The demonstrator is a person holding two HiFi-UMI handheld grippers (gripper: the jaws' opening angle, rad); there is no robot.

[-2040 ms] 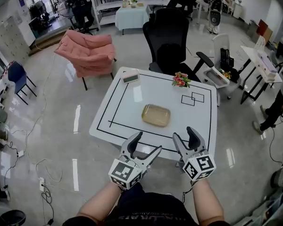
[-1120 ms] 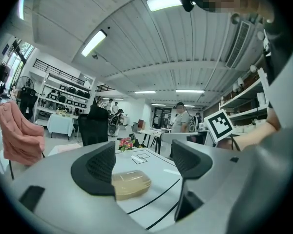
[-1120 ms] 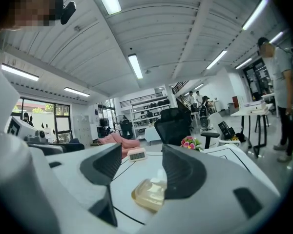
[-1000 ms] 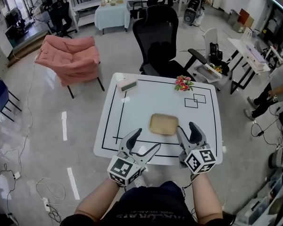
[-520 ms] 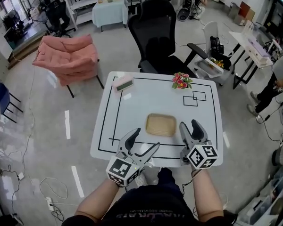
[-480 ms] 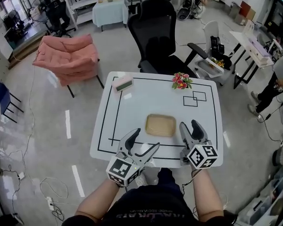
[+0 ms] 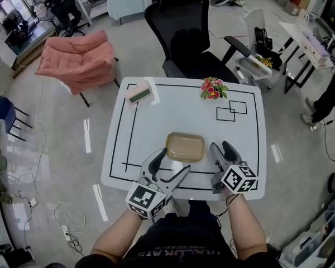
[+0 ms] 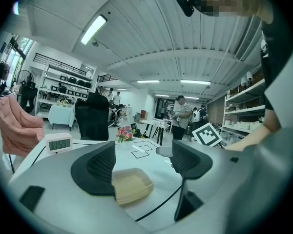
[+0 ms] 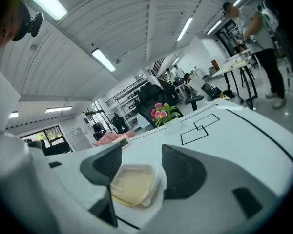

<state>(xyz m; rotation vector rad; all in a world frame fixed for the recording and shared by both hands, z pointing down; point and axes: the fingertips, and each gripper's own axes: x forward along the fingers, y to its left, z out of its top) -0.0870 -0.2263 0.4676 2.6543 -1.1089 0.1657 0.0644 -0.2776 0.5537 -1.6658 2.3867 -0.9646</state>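
Table with tray, black chair beyond

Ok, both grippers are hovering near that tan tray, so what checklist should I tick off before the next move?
1. Left gripper jaws apart, nothing between them: ok.
2. Right gripper jaws apart, nothing between them: ok.
3. Tray lies flat on the table, ahead of both grippers: ok.
4. Neither gripper touches the tray: ok by both gripper views.
5. What the tray holds, or whether it has a lid: cannot tell.
6. Clock and flowers stand at the far side, well apart from the tray: ok.
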